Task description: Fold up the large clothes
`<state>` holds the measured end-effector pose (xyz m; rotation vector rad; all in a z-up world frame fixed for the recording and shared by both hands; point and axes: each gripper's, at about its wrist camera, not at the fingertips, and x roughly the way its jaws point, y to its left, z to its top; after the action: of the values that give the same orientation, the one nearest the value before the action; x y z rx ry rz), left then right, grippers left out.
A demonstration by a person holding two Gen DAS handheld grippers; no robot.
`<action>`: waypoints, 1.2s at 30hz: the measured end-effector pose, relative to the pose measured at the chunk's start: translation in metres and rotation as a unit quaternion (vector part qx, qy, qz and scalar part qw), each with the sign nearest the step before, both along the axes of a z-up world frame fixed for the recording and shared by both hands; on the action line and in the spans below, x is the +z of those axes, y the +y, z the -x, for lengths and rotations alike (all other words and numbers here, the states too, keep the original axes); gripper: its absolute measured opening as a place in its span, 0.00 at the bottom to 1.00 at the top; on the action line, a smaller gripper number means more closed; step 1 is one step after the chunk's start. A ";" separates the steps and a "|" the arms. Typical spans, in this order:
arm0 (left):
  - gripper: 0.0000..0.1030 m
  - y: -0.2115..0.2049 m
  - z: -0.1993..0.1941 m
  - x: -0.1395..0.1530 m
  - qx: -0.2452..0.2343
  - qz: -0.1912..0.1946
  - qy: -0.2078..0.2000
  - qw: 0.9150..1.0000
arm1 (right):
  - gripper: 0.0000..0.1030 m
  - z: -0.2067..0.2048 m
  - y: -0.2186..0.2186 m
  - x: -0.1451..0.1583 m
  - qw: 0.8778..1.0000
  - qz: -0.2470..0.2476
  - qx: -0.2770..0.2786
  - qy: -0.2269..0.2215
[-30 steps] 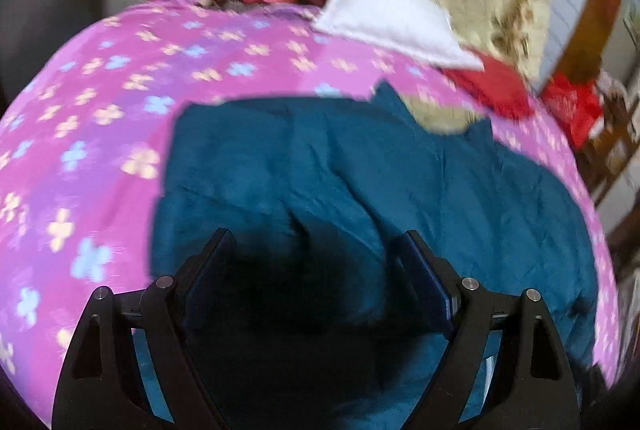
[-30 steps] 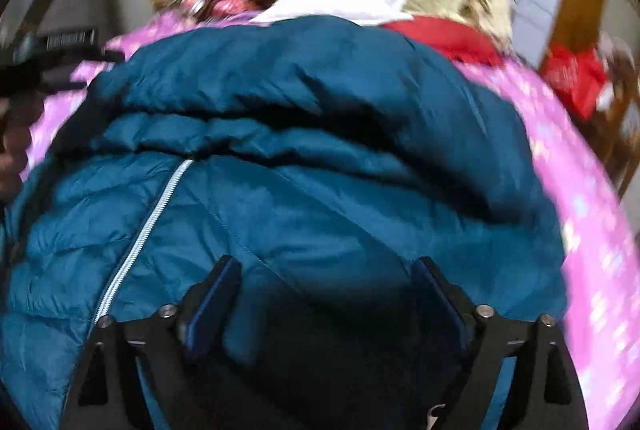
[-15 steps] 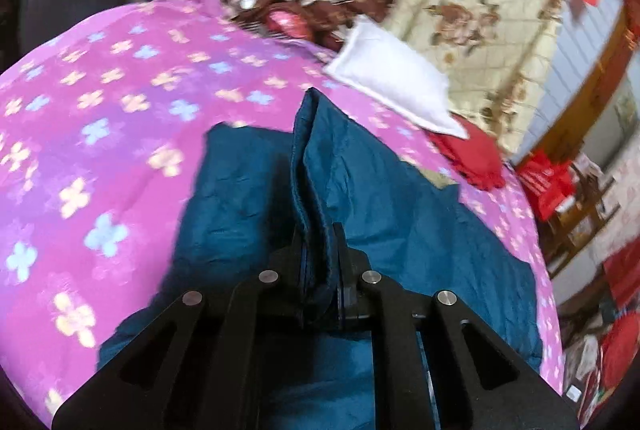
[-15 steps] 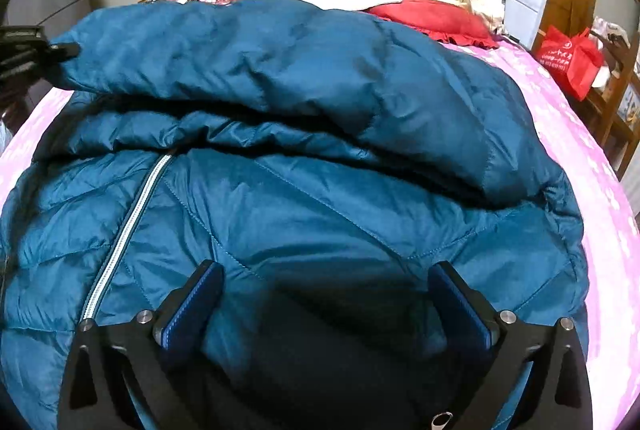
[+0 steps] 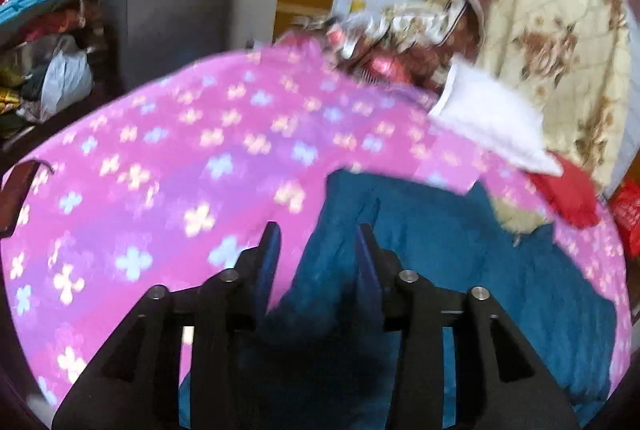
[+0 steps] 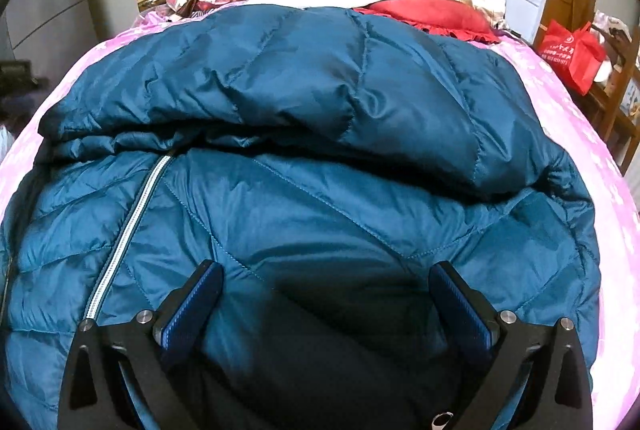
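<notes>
A teal quilted down jacket [image 6: 320, 133] lies on a pink flowered blanket [image 5: 168, 157]. Its upper part is folded over the lower part, and a silver zipper [image 6: 128, 230] runs down the left. In the left wrist view the jacket [image 5: 460, 254] lies right of centre. My left gripper [image 5: 318, 234] is open over the jacket's left edge and holds nothing. My right gripper [image 6: 324, 272] is open wide, low over the jacket's near part.
A white pillow [image 5: 488, 117], a red cushion [image 6: 432, 13] and a floral quilt [image 5: 560, 29] lie at the head of the bed. A red bag [image 6: 572, 53] stands at the right by wooden furniture. Piled bags [image 5: 44, 29] sit on the left.
My left gripper shut on a jacket fold half a second ago; now it has opened, let the fold go and swung left. The right gripper stays open and sits closer to the jacket.
</notes>
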<state>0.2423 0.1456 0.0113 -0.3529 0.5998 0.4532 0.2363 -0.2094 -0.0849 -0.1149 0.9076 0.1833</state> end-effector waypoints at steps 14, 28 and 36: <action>0.39 -0.046 -0.045 -0.075 -0.124 -0.030 0.158 0.979 | 1.00 0.002 -0.002 0.000 1.000 -0.008 -0.003 0.002; 0.66 -0.060 -0.044 -0.036 -0.095 -0.074 0.078 0.990 | 0.96 -0.089 -0.076 0.077 0.987 -0.117 -0.042 -0.097; 0.71 -0.042 -0.069 -0.076 -0.083 -0.036 0.143 0.986 | 1.00 -0.123 -0.060 0.011 0.995 -0.096 -0.011 -0.003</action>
<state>0.3111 0.1032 -0.0646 -0.1661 0.8832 0.3665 0.3591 -0.2694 -0.0741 0.0720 0.8810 0.2484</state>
